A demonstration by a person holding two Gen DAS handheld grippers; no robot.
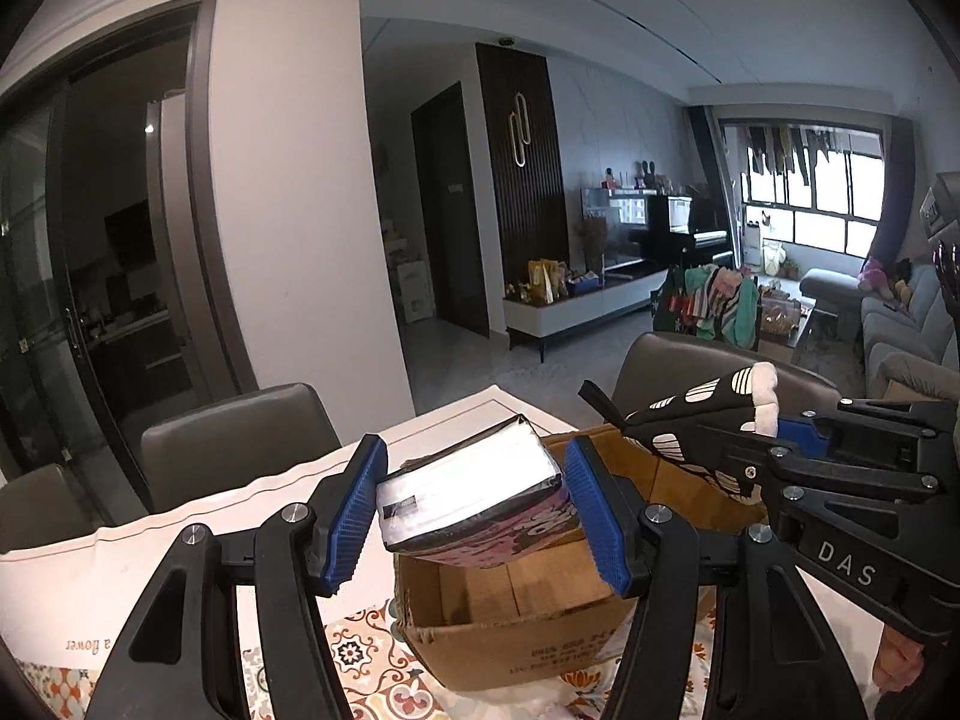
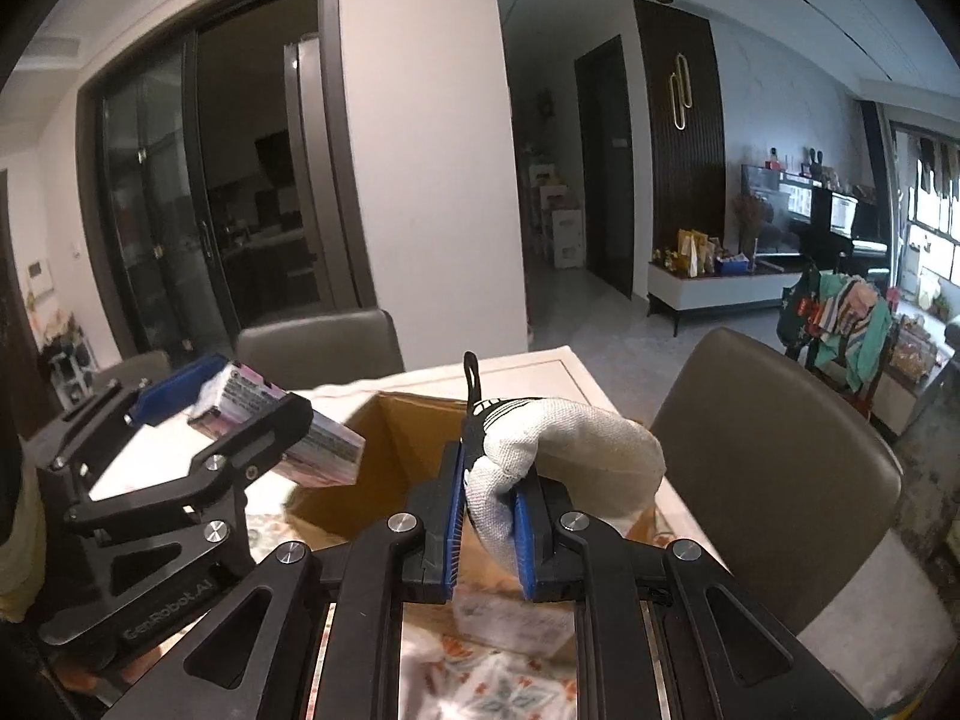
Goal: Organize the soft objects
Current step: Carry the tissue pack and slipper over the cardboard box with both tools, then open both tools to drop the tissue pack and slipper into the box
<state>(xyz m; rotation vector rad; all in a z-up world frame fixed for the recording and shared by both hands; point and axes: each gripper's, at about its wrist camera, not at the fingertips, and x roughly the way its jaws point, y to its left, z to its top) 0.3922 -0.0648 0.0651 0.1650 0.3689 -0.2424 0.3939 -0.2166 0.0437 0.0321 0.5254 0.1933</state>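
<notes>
Black right claw (image 1: 798,438) reads "DAS"; left claw (image 2: 198,402) "GenRobot.AI".

We look forward along each gripper, close above the cardboard box (image 1: 516,600) (image 2: 384,438); both views share it and the far living room.

The pack (image 1: 468,492) is a soft plastic-wrapped block, white on its top and pink with print on its side, tilted above the open box (image 1: 516,618). The mitt (image 2: 564,450) is black with white spots outside and cream cloth inside, perhaps an oven mitt, also over the box.
</notes>
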